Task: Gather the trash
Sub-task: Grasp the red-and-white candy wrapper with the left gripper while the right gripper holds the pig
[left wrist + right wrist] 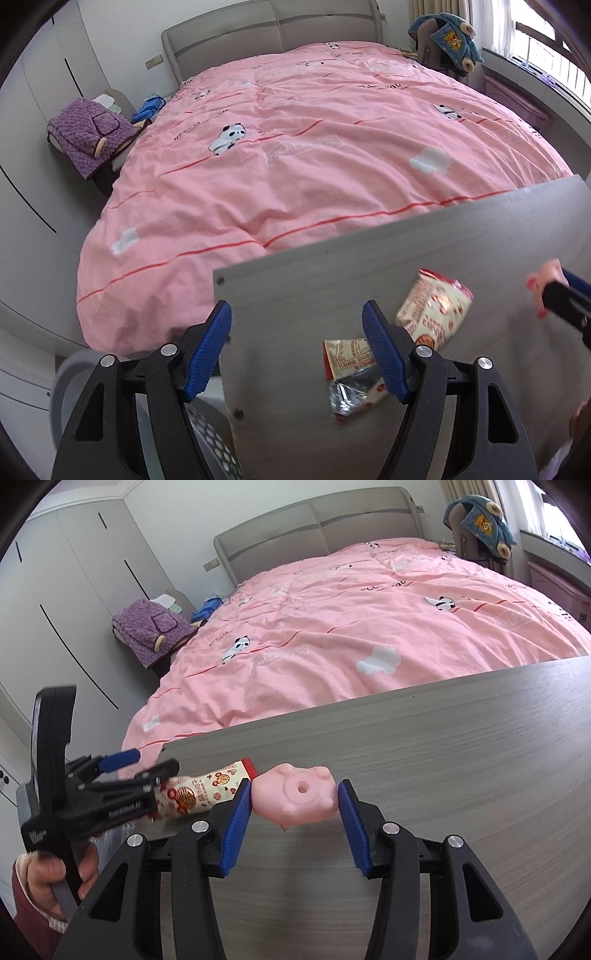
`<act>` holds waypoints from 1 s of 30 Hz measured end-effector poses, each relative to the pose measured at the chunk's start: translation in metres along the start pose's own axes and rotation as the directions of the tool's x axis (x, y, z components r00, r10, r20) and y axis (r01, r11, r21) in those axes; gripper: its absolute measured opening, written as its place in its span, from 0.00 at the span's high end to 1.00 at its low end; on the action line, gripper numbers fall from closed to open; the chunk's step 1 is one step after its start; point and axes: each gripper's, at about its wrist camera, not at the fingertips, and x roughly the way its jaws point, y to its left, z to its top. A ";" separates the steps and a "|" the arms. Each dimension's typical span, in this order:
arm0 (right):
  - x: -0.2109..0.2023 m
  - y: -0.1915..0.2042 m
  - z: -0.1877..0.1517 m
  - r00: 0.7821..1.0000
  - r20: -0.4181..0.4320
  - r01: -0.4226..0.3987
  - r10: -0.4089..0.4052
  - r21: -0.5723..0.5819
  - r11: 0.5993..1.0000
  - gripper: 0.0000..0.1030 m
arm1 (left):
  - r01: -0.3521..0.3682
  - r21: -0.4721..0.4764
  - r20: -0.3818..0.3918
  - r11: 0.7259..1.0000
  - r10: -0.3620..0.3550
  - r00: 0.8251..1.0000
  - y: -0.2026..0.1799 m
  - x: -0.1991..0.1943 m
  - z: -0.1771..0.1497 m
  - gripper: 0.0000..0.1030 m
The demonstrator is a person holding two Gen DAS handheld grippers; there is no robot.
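- Left wrist view: nearest us, our left gripper [297,332] stands wide open with nothing between the pads, over the table [295,295] corner. One wrapper [352,376], torn with foil showing, lies partly behind the right finger; a second wrapper [434,308] lies just beyond it. A mesh bin [210,439] sits below the table edge on the left. To do this well, we should centre the jaws over the near wrapper, press down to the tabletop, and close on its crumpled part, not a flat edge.
- Right wrist view: our right gripper [295,797] holds a pink pig toy [295,790] between its pads, just off the table. We judge it no trash, so keep it clear of the left gripper [147,771] beside it.
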 end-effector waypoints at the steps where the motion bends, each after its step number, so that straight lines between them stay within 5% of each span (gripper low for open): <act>1: -0.002 0.000 0.000 1.000 0.002 0.000 0.000 0.000 1.000 0.55 | 0.022 -0.002 -0.008 1.000 -0.022 1.000 -0.003 -0.004 -0.007 0.32; 13: -0.022 -0.011 -0.007 1.000 0.023 0.018 -0.018 0.014 1.000 0.55 | 0.140 -0.092 0.016 0.986 -0.140 0.990 -0.016 -0.049 -0.039 0.32; 24: -0.030 -0.017 -0.013 0.999 0.023 0.031 -0.032 0.028 0.999 0.55 | 0.164 -0.084 -0.037 0.983 -0.167 0.985 -0.050 -0.014 -0.036 0.32; 28: -0.031 -0.019 -0.014 0.999 0.021 0.036 -0.037 0.031 0.999 0.55 | 0.175 -0.086 -0.061 0.981 -0.180 0.982 -0.055 -0.004 -0.034 0.61; 30: -0.032 -0.018 -0.014 0.999 0.020 0.038 -0.039 0.029 0.999 0.55 | 0.190 -0.091 -0.059 0.977 -0.196 0.979 -0.056 -0.004 -0.034 0.66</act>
